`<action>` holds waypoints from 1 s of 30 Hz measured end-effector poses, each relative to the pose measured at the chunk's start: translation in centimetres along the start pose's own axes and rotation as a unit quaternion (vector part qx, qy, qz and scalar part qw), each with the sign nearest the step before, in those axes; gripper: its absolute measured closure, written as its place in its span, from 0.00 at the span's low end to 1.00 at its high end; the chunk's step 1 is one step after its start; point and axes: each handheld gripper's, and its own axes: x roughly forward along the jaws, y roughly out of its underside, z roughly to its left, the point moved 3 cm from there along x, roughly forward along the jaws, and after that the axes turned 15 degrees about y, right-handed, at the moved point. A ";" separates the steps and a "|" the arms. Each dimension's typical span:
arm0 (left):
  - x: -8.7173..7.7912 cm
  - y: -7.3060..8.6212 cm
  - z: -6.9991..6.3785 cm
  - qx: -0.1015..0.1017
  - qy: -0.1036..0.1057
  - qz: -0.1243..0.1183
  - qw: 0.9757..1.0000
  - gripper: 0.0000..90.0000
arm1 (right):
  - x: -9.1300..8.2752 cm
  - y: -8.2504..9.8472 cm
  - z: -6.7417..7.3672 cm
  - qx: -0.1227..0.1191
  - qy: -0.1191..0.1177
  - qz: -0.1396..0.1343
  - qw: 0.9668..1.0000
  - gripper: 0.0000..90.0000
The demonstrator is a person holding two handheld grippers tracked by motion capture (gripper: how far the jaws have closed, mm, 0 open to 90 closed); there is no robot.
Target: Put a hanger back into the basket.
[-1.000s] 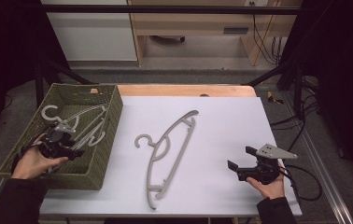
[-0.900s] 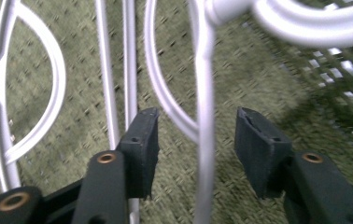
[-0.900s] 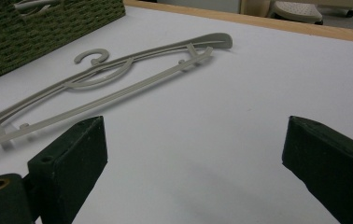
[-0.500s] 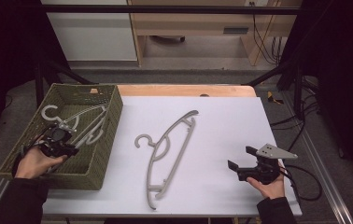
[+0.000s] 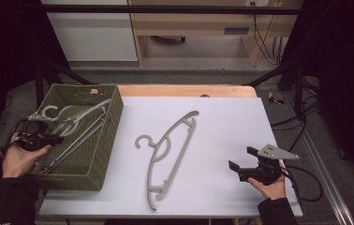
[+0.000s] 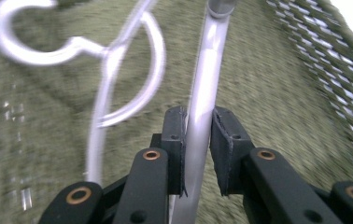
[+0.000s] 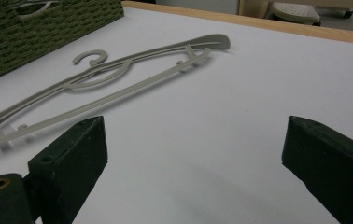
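An olive woven basket [image 5: 101, 140] at the table's left holds pale grey hangers [image 5: 74, 116]. My left gripper [image 5: 41, 139] is at the basket's left rim. In the left gripper view its jaws, which have just been closing, are shut [image 6: 198, 126] on the straight bar of one hanger [image 6: 208, 74]. A second hanger's hook [image 6: 111, 51] lies blurred beside it. Another grey hanger [image 5: 168, 150] lies flat mid-table. My right gripper [image 5: 241, 168] rests near the front right edge, open [image 7: 198, 140], pointing at that hanger [image 7: 118, 74] from a distance.
The white table top [image 5: 222, 126] has a wooden strip along its far edge [image 5: 184, 90]. The basket's wall [image 7: 34, 28] rises left of the lying hanger. Cables [image 5: 306, 178] trail off the right side. Dark frame posts stand beyond the table.
My left gripper has closed on a hanger bar in the basket and moved left toward the basket's rim, slightly upward. The right gripper has stayed still.
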 end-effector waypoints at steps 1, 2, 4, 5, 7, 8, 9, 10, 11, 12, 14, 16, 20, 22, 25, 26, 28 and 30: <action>-0.1 0.1 0.4 -0.006 -0.008 -0.003 1.000 0.83 | 0.0 0.0 0.0 0.000 0.000 0.000 1.000 0.08; -0.2 0.1 1.1 -0.018 -0.023 -0.010 1.000 0.83 | 0.0 0.0 0.0 0.000 0.000 0.000 1.000 0.08; -0.1 0.2 1.5 -0.027 -0.030 -0.010 0.999 0.83 | 0.0 0.0 0.0 0.000 -0.001 0.000 1.000 0.08; 0.0 0.3 1.8 -0.032 -0.034 -0.009 0.999 0.83 | 0.1 0.0 0.0 -0.001 -0.001 0.001 1.000 0.08; 0.2 0.3 2.2 -0.042 -0.053 -0.005 0.998 0.83 | 0.1 0.0 0.0 -0.002 -0.001 0.001 1.000 0.08; 0.3 0.3 2.4 -0.043 -0.060 -0.002 0.997 0.81 | 0.1 0.0 0.0 -0.001 -0.002 0.001 1.000 0.08; 0.3 0.3 2.6 -0.045 -0.065 -0.002 0.997 0.78 | 0.1 0.0 0.0 -0.001 -0.002 0.001 1.000 0.08; 0.2 0.3 2.7 -0.047 -0.065 0.000 0.997 0.77 | 0.1 0.0 0.1 -0.001 -0.002 0.001 1.000 0.08; 0.0 0.3 2.7 -0.052 -0.064 -0.010 0.997 0.77 | 0.1 0.0 0.1 -0.001 -0.002 0.001 1.000 0.08; -0.1 0.3 2.7 -0.049 -0.063 -0.014 0.997 0.76 | 0.1 0.0 0.0 -0.001 -0.002 0.000 1.000 0.08; -0.6 0.3 2.5 -0.045 -0.063 -0.025 0.997 0.74 | 0.0 0.0 0.0 0.000 -0.001 0.000 1.000 0.08; -1.4 0.2 1.7 -0.036 -0.049 -0.048 0.997 0.71 | 0.0 0.0 0.0 0.002 -0.002 -0.001 1.000 0.08; -2.2 0.0 0.3 -0.019 -0.028 -0.082 0.996 0.62 | 0.0 0.0 0.0 0.000 -0.001 -0.002 1.000 0.08; -2.6 -0.3 -0.9 -0.009 -0.013 -0.104 0.994 0.60 | -0.1 0.0 -0.1 -0.002 -0.002 -0.002 1.000 0.08; -2.9 -0.5 -2.3 0.002 0.006 -0.134 0.991 0.53 | -0.2 -0.2 -0.1 0.005 -0.002 -0.007 1.000 0.08; -3.0 -0.6 -2.8 0.004 0.013 -0.149 0.989 0.53 | -0.2 -0.2 -0.1 0.005 -0.002 -0.007 1.000 0.08; -3.2 -0.8 -4.0 0.014 0.032 -0.170 0.985 0.49 | -0.3 -0.2 -0.2 0.002 -0.003 -0.009 1.000 0.07; -3.3 -0.9 -5.2 0.030 0.040 -0.180 0.982 0.44 | -0.4 -0.4 -0.1 0.007 -0.002 -0.012 1.000 0.07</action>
